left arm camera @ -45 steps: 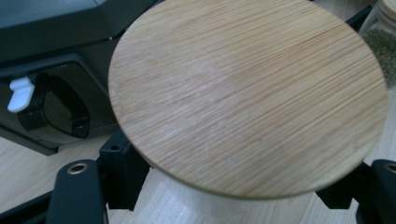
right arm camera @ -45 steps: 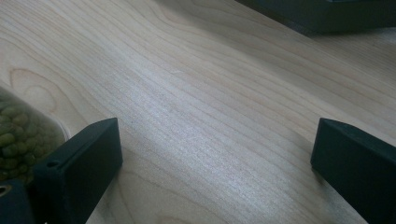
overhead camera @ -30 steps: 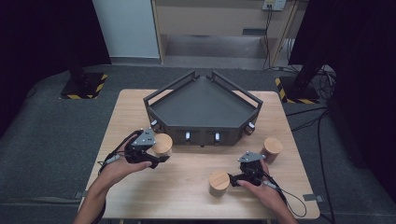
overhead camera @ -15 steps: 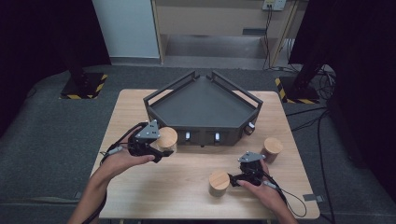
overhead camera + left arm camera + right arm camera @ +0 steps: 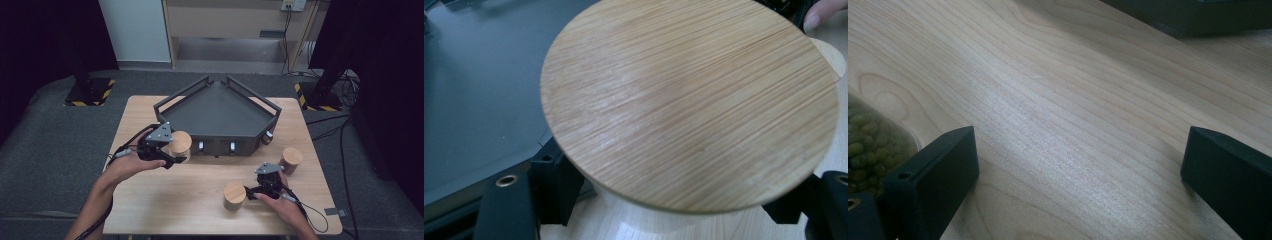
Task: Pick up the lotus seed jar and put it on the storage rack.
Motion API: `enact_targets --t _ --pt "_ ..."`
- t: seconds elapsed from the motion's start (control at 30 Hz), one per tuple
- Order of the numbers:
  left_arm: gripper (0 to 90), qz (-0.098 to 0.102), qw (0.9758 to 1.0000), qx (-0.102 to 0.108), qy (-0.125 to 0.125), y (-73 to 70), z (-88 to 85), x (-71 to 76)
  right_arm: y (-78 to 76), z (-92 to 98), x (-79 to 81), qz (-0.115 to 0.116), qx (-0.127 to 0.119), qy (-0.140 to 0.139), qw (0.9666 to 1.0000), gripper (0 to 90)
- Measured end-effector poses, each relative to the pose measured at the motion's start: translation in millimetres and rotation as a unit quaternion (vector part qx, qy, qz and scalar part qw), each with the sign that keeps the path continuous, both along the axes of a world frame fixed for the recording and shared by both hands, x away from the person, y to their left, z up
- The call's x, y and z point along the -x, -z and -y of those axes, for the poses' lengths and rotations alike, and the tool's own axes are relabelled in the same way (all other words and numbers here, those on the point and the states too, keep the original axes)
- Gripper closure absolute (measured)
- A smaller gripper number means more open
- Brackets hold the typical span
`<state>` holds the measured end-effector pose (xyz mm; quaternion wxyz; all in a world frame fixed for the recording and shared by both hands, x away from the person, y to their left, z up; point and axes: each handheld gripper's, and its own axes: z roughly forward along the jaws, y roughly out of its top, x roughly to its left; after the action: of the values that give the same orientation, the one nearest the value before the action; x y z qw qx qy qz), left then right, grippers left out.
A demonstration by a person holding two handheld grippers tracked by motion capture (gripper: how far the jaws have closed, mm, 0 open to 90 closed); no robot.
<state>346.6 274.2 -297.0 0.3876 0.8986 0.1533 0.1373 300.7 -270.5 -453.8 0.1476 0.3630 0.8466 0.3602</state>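
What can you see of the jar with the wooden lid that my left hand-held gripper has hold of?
The jar has a round, pale bamboo-looking lid with straight grain, wider than the clear body below it. It stands upright, clamped at its body between the black jaws of the left hand-held gripper. In the high view it sits beside the front left corner of the dark tray. Its contents are hidden, and whether its base touches the table cannot be told.

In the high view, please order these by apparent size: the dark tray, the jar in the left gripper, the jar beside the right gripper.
1. dark tray
2–3. held jar and front jar: they look alike, so no ranking.
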Motion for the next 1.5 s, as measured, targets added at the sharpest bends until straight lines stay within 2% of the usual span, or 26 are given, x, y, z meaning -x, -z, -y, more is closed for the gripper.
enact_targets --t 0.3,0.8,1.03,1.27,1.5 --pt "24.7 0.004 1.0 0.003 0.006 -6.6 1.1 -6.3 -0.1 0.0 0.0 -0.001 0.0 0.0 1.0 2.2" --pt "24.8 0.009 0.9998 -0.006 0.017 -22.0 9.3 -22.0 0.0 0.2 0.0 -0.001 -0.001 0.001 1.0 2.3" --pt "24.8 0.015 0.9998 0.003 0.01 -24.4 8.3 -29.0 0.0 0.3 0.0 -0.001 -0.001 0.001 1.0 2.3" --pt "24.8 0.02 0.9998 0.001 0.008 -29.4 11.4 -40.6 0.0 0.3 0.2 -0.001 -0.001 0.001 1.0 2.6" --pt "24.7 0.02 0.9998 0.003 0.0 -28.4 15.7 -54.7 -0.1 0.3 0.5 -0.001 -0.002 0.003 1.0 2.9"
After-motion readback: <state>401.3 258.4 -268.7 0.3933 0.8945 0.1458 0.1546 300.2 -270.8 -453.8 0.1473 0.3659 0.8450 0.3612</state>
